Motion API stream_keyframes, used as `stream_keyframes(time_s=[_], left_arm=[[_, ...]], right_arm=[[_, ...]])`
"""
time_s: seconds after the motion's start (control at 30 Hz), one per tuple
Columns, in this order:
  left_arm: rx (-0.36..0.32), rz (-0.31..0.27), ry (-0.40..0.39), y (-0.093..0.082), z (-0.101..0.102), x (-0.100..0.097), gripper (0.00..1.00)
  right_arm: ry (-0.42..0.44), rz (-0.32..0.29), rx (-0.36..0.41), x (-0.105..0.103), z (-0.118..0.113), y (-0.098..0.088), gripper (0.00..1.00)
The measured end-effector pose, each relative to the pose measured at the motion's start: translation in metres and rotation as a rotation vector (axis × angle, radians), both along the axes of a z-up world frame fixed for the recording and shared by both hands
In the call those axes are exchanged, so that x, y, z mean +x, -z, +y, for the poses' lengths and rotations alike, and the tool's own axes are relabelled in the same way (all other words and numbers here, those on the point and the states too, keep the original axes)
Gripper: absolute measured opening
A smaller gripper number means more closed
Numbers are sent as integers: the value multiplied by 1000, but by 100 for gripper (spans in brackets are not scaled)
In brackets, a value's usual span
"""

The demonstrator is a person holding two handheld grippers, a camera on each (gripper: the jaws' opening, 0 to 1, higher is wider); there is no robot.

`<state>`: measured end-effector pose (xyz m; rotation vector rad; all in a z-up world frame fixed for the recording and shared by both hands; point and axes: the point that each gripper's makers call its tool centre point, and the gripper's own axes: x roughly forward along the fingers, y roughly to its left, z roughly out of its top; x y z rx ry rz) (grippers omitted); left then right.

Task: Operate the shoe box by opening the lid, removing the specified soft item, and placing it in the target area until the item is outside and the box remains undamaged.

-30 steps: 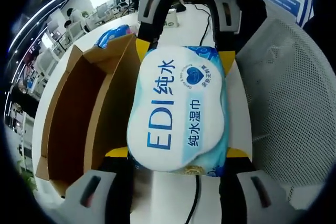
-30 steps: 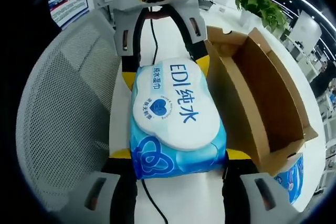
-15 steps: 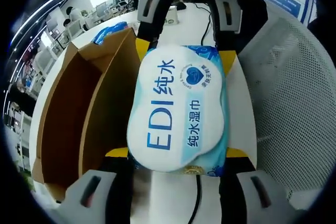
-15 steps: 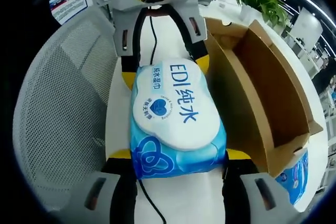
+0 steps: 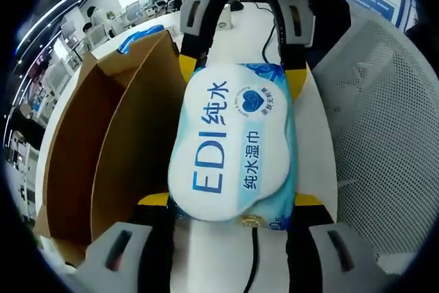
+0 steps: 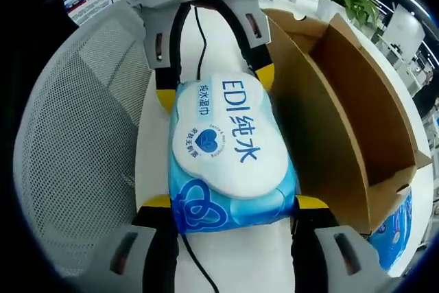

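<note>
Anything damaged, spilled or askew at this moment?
Nothing stands out. The wipes pack is held intact between the left claw and the right claw, outside the open cardboard box, whose walls look untorn.

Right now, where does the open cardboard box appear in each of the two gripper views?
Left gripper view: the cardboard box stands along the left side, its open inside facing up, beside the wet wipes pack.
Right gripper view: the box stands along the right side, beside the same pack.
Shared landmark: the white mesh chair lies on the pack's opposite side.
</note>
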<state>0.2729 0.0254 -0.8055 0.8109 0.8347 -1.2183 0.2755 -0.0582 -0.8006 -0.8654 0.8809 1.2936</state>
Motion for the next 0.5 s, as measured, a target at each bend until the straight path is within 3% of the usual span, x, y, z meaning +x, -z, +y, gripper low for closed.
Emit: stream_keyframes(time_s=[0.3, 0.5], left_arm=[[-10, -41, 7, -4, -4, 5, 66], [-9, -28, 2, -10, -3, 6, 65]], right_arm=[[-14, -33, -38, 3, -6, 2, 61], [-9, -41, -30, 3, -7, -2, 61]])
